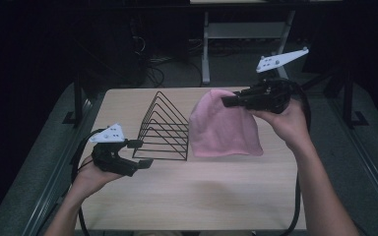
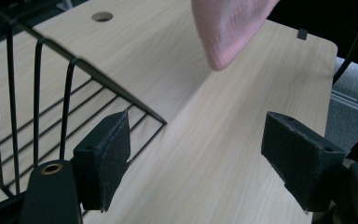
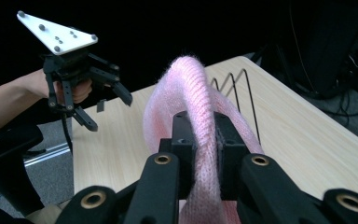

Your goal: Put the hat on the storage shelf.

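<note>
Pink beanie (image 1: 225,129) pinched aloft in right gripper (image 1: 228,102), left gripper (image 1: 140,153) wide beside wire rack (image 1: 163,129), bare tabletop (image 1: 202,196) nearer the person.

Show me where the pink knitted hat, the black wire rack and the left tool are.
pink knitted hat (image 1: 226,129): high view, middle of its hanging body.
black wire rack (image 1: 163,129): high view, its triangular wires.
left tool (image 1: 139,152): high view, between its open jaws.
</note>
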A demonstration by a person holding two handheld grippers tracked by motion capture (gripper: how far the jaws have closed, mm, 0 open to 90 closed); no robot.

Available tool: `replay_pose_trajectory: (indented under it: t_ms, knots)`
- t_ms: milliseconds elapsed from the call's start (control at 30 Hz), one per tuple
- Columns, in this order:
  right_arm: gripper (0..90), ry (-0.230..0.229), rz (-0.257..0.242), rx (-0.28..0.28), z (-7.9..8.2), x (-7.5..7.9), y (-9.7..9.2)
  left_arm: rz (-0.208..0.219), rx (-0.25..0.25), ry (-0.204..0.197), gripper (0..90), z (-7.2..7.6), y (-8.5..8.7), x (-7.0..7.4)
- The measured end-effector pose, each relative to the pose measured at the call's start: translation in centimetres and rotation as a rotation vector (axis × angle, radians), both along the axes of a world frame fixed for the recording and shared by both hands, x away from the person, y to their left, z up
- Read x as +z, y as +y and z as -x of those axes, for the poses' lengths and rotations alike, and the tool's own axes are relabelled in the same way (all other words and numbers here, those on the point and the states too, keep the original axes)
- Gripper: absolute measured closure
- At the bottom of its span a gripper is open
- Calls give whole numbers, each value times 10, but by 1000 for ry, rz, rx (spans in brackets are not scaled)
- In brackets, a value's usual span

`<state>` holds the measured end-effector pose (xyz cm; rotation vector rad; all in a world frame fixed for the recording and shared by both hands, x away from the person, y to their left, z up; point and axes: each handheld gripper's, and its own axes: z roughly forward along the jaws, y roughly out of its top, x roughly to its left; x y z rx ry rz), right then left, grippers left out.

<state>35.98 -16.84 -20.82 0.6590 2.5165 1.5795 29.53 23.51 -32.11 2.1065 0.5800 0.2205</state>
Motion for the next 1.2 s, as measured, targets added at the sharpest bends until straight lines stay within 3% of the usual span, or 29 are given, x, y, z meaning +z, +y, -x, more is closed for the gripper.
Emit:
replay_pose_trajectory:
  t_ms: [200, 367, 633, 800, 833, 867, 933, 967, 1067, 1200]
  knots:
    - [811, -29, 8, 53, 5, 15, 24, 2, -29, -8, 239, -6, -7, 9]
    - [810, -41, 12, 86, 5, 21, 40, 24, -57, 6, 238, -12, -11, 13]
    - [810, -48, -4, 124, 3, 26, 57, 46, -86, -3, 234, -18, -18, 23]
    - [810, -63, -10, 156, 0, 32, 71, 34, -94, 8, 250, -25, -20, 23]
    - [810, -65, -15, 167, 0, 33, 76, 34, -107, 20, 361, -26, -20, 22]
    - [810, -66, -15, 170, -1, 34, 78, 43, -136, 49, 387, -28, -19, 19]
    - [810, -68, -17, 175, -2, 34, 80, 50, -146, 67, 416, -30, -17, 18]
    - [810, -65, -16, 181, -2, 34, 82, 57, -161, 76, 474, -31, -16, 17]
    - [810, -62, -9, 190, -2, 34, 87, 62, -187, 72, 649, -30, -14, 15]
    - [810, -65, -6, 193, -1, 36, 90, 52, -184, 79, 777, -30, -11, 17]
